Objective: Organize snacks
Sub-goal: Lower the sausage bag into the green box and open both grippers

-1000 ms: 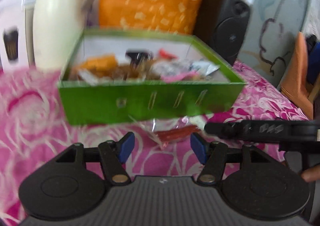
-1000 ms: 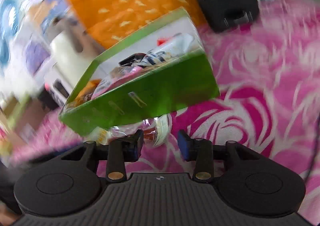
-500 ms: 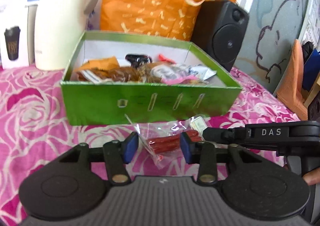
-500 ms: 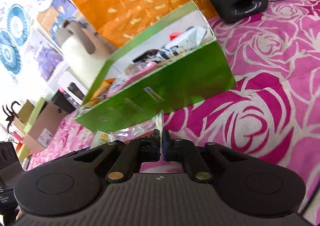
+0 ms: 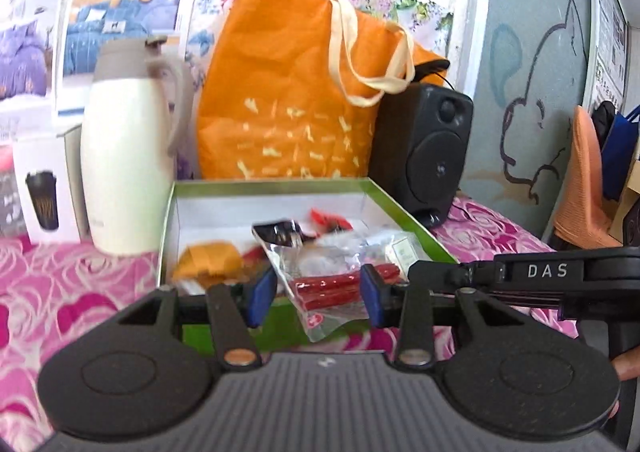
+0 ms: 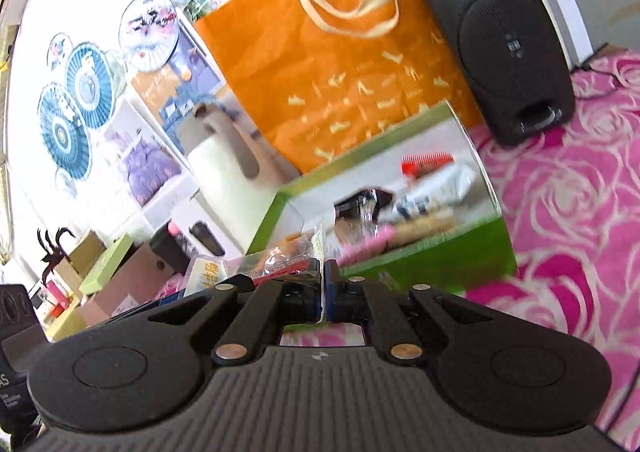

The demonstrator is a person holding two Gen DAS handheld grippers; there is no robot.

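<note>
A clear packet of red snack sticks (image 5: 334, 290) hangs in the air over the near wall of the green box (image 5: 280, 322). My right gripper (image 6: 323, 290) is shut on the packet's edge (image 6: 276, 268) and holds it up. My left gripper (image 5: 316, 294) is open, with its blue pads on either side of the packet, not pressing it. The box (image 6: 440, 268) holds several snack packets, among them an orange one (image 5: 208, 258) and a red one (image 6: 426, 161).
Behind the box stand a white jug (image 5: 128, 163), an orange bag (image 5: 296, 99) and a black speaker (image 5: 424, 155). A white carton with a cup picture (image 5: 44, 187) is at the left. The pink rose tablecloth (image 6: 580, 219) spreads to the right.
My right gripper closed on the packet and lifted it from the cloth to above the box's near wall. My left gripper rose along with it and stays open.
</note>
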